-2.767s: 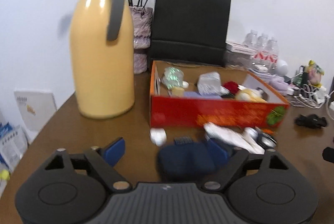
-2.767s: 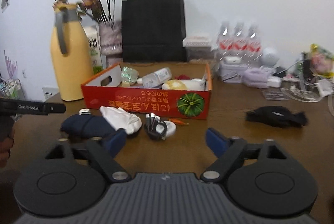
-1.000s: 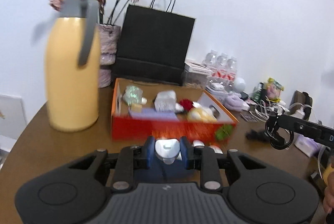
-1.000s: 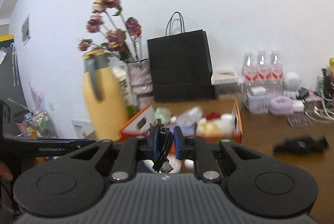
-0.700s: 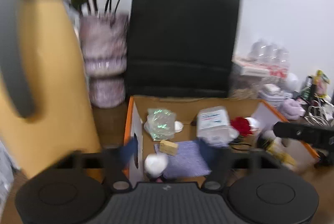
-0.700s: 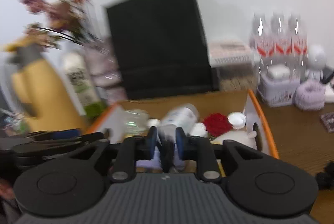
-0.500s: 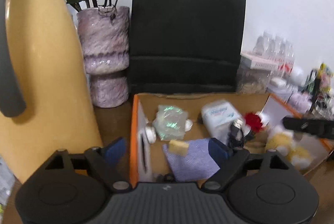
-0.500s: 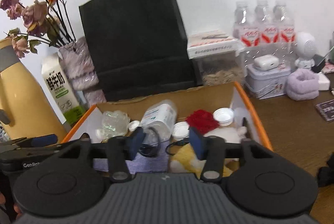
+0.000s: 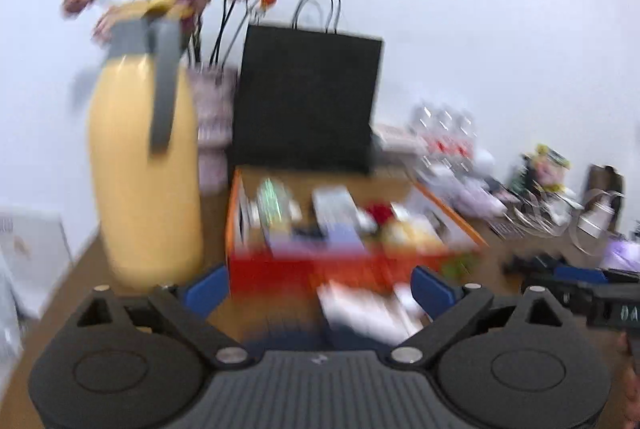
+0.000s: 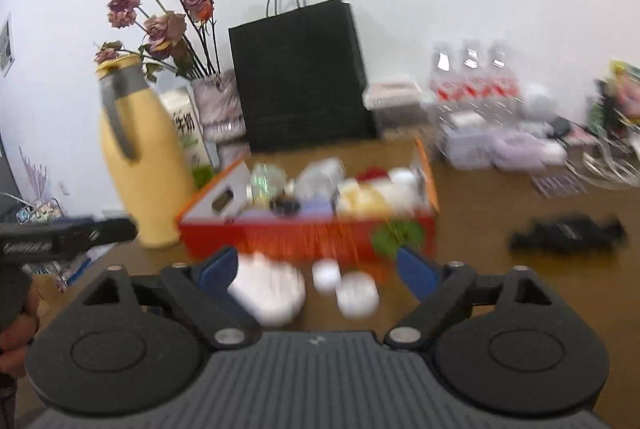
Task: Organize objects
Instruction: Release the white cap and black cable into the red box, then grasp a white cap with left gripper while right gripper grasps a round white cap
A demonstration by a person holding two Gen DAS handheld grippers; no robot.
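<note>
Desk: It was brown wood and carried everything here.
Bag: A tall black paper bag stood at the back by the white wall, just behind the box.
Jug: A big yellow jug with a grey handle stood to the left of the box.
Flowers: Dry pink flowers stuck up from a vase behind the jug.
Box: A red and orange cardboard box sat in the middle of the desk. It was full of small things, all blurry. A red lump and a yellow lump lay near its right end.
Left tongs: They were wide open with nothing between the blue tips. The jaws had just been opening. They hung in front of the box.
Right tongs: They were wide open too, and held nothing. The jaws had just been opening. They hung over the desk in front of the box.
Black thing: It lay alone on the desk, well to the right of the box.
White cloth: A soft white lump lay on the desk just in front of the box.
Round white things: Two small ones lay beside the cloth, too blurry to tell what they were.
Bottles: Clear bottles with red labels stood at the back right.
</note>
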